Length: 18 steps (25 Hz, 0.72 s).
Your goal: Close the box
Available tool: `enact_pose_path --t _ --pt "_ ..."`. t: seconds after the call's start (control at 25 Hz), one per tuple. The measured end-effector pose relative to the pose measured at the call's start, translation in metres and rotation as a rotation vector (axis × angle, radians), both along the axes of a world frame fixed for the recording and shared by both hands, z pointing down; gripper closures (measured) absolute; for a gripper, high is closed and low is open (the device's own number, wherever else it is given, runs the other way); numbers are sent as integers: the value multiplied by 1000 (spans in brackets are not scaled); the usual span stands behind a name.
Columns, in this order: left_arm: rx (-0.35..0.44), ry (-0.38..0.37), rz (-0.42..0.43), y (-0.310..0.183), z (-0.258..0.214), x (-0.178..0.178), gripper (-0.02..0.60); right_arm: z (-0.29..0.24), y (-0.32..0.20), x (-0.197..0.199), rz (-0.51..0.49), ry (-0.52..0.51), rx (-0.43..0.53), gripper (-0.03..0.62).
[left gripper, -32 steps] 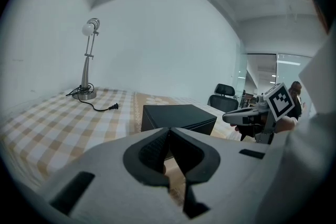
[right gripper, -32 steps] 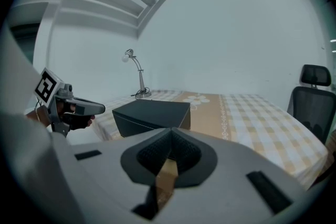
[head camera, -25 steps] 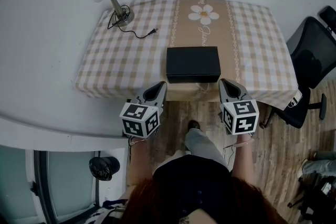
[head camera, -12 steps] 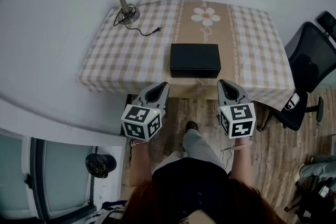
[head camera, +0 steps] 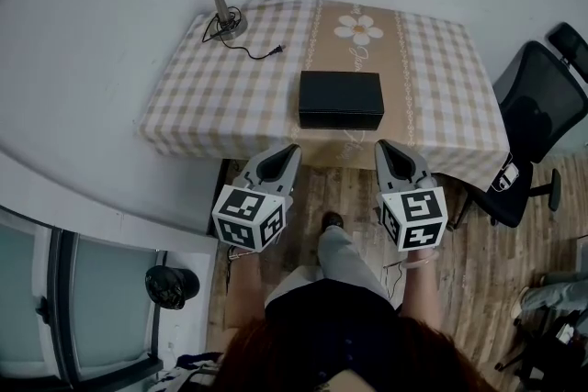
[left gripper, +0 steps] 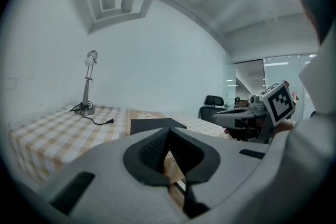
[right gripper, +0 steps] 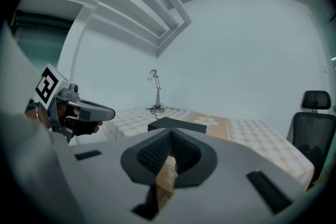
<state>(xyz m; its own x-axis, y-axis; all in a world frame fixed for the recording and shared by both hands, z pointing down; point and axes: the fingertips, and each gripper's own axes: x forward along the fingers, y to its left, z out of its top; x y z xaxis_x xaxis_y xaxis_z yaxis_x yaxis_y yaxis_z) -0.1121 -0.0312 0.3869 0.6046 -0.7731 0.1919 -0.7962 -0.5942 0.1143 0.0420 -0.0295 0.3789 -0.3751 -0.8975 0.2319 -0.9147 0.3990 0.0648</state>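
1. Head view: the black box (head camera: pixel 341 99), lid down, sits mid-desk (head camera: pixel 441 106), at 12 o'clock from both grippers.
2. Left gripper (head camera: pixel 287 151): fingers (left gripper: pixel 149 152) pressed together, holding nothing.
3. Right gripper (head camera: pixel 386 150): fingers likewise together, empty, off the desk's near edge.

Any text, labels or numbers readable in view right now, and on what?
Nothing can be read.
Cursive script on the table runner, below the daisy: too small to read.
Black box: no print shows.
Left marker cube and right marker cube: square patterns only, no letters.
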Motion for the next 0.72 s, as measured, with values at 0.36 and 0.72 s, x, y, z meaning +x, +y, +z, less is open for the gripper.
enact_pose_path --t 0.36,0.72 --pt "69 -5 9 23 -22 6 554 -19 28 -9 12 -55 34 577" --pt "129 -7 1 40 -36 13 555 -33 47 -17 15 -82 77 577"
